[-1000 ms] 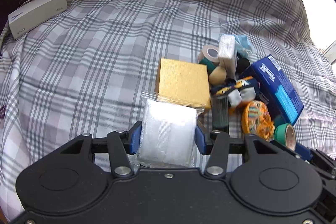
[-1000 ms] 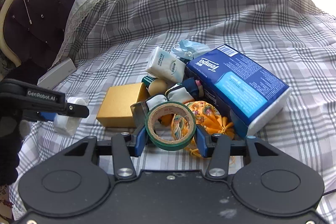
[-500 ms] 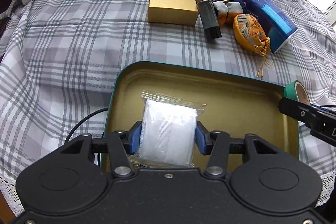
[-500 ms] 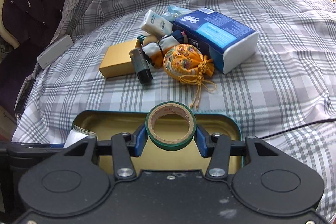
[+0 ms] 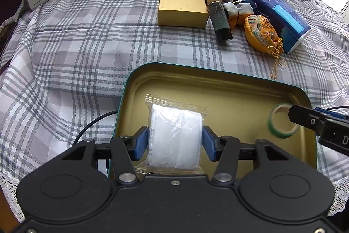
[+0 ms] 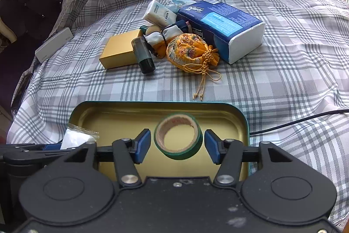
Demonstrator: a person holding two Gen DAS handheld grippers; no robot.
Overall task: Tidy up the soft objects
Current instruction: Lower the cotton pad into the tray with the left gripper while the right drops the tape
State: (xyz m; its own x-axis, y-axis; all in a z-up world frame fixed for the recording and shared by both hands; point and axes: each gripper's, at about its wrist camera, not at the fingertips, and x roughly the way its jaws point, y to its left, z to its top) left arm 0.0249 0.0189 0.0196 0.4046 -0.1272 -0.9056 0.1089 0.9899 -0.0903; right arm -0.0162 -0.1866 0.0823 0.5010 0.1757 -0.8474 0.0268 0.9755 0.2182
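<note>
Both loads sit in the shallow gold-lined teal tin tray [image 5: 220,88]. Our left gripper [image 5: 174,143] has just eased: pads barely off the clear-bagged white gauze roll [image 5: 174,137]. Our right gripper [image 6: 177,143] has just opened clear of the green tape ring [image 6: 178,138]. We judge the gauze light, squashy, with a slippery wrapper; grip its flanks.

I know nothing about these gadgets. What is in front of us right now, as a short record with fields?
surface: plaid cloth
container: teal-rimmed tin tray
left gripper: jaws just opening, packet between the pads
packet: white gauze in clear wrap, over the tray
right gripper: jaws just opened, clear of the tape
tape: green tape roll, between the pads
left on cloth: gold box, orange pouch, blue tissue pack
</note>
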